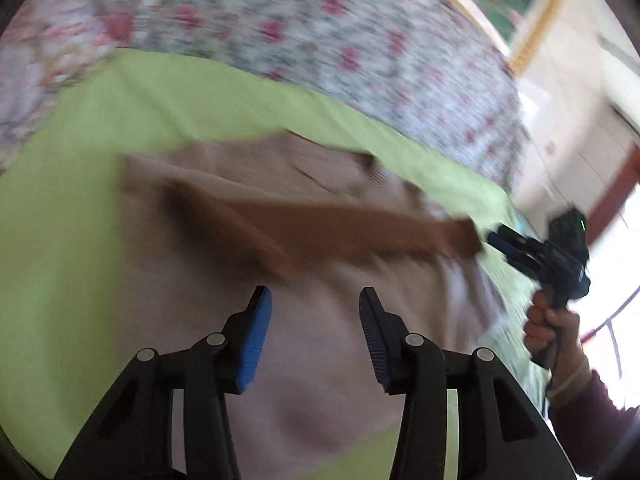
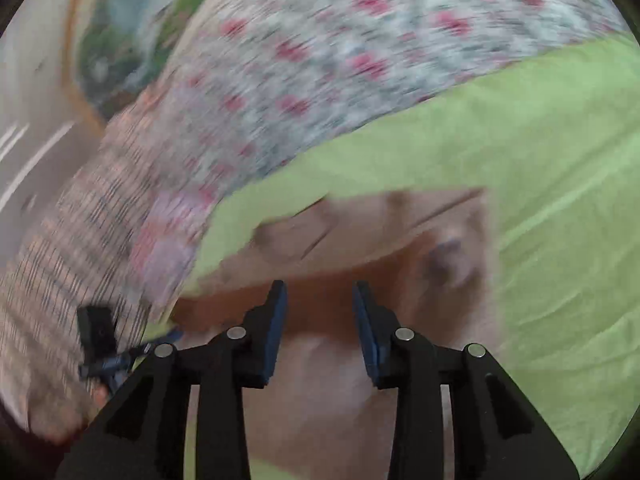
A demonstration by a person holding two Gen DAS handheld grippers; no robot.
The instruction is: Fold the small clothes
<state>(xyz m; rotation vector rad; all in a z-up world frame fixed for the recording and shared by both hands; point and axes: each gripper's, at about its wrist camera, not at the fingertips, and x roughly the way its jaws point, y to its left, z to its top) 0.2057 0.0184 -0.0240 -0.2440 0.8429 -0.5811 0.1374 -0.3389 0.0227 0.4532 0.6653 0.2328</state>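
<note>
A small beige-pink garment [image 1: 312, 352] with a brown band [image 1: 340, 228] lies on a lime-green sheet [image 1: 72, 220]; the frames are motion-blurred. My left gripper [image 1: 316, 300] is open and empty just above the garment's near part. My right gripper [image 2: 320, 296] is open and empty over the same garment [image 2: 320, 384], with its brown band [image 2: 320, 316] between the fingertips. In the left wrist view the right gripper [image 1: 500, 240] shows at the right, held by a hand, close to the band's end.
A floral bedspread [image 1: 300, 32] lies beyond the green sheet [image 2: 540, 200]. A striped cloth [image 2: 80, 220] lies at the left of the right wrist view. A wall and a window [image 1: 616, 264] are at the right of the left wrist view.
</note>
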